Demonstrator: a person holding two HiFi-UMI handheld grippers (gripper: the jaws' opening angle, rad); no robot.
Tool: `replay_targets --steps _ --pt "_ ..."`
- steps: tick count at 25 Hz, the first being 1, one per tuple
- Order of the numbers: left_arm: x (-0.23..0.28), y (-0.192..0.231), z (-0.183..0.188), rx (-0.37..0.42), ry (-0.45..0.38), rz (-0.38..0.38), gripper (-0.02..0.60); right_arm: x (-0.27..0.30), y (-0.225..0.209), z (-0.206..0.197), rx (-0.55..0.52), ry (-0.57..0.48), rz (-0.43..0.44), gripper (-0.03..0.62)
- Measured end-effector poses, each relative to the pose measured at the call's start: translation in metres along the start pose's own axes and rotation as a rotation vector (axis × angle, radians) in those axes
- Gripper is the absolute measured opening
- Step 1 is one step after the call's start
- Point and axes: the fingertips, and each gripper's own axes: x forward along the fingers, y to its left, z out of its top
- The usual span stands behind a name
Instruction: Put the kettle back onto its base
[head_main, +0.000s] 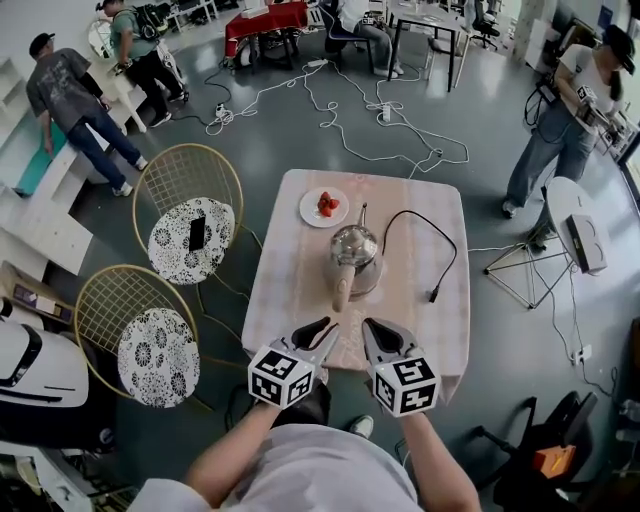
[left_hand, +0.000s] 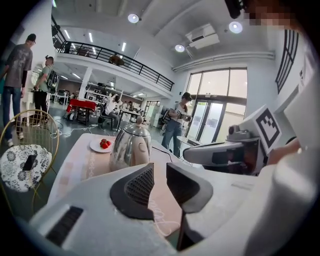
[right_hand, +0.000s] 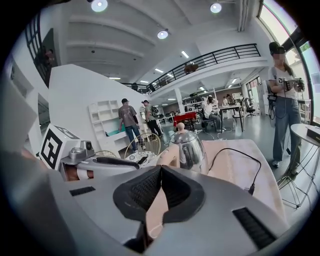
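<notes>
A shiny steel kettle (head_main: 357, 250) with a pale wooden handle (head_main: 343, 290) stands upright in the middle of the table (head_main: 285, 290). A black cord (head_main: 420, 222) runs from under it to a plug (head_main: 434, 295) lying on the tablecloth. Its base is hidden beneath it. My left gripper (head_main: 322, 330) hovers at the table's near edge, short of the handle, jaws apart with nothing between them (left_hand: 160, 172). My right gripper (head_main: 372, 330) sits beside it with its pads together and empty (right_hand: 161, 172). The kettle (left_hand: 131, 145) (right_hand: 189, 145) shows ahead in both gripper views.
A white plate of strawberries (head_main: 324, 207) lies behind the kettle. Two gold wire chairs (head_main: 188, 215) (head_main: 140, 335) stand left of the table, a phone (head_main: 197, 233) on the farther one. A small round table (head_main: 575, 235) is at right. People stand around; cables trail on the floor.
</notes>
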Motion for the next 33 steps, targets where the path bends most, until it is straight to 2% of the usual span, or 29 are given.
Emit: replay_targets --steps 9,33 --pt "-0.018 -0.029 0.006 0.044 -0.020 0.017 0.008 -0.025 0.025 0.003 -0.073 -0.020 0.065 0.005" --pt "-0.017 -0.057 0.005 0.079 -0.013 0.033 0.006 -0.049 0.023 -0.002 -0.076 -0.042 0.081 0.005"
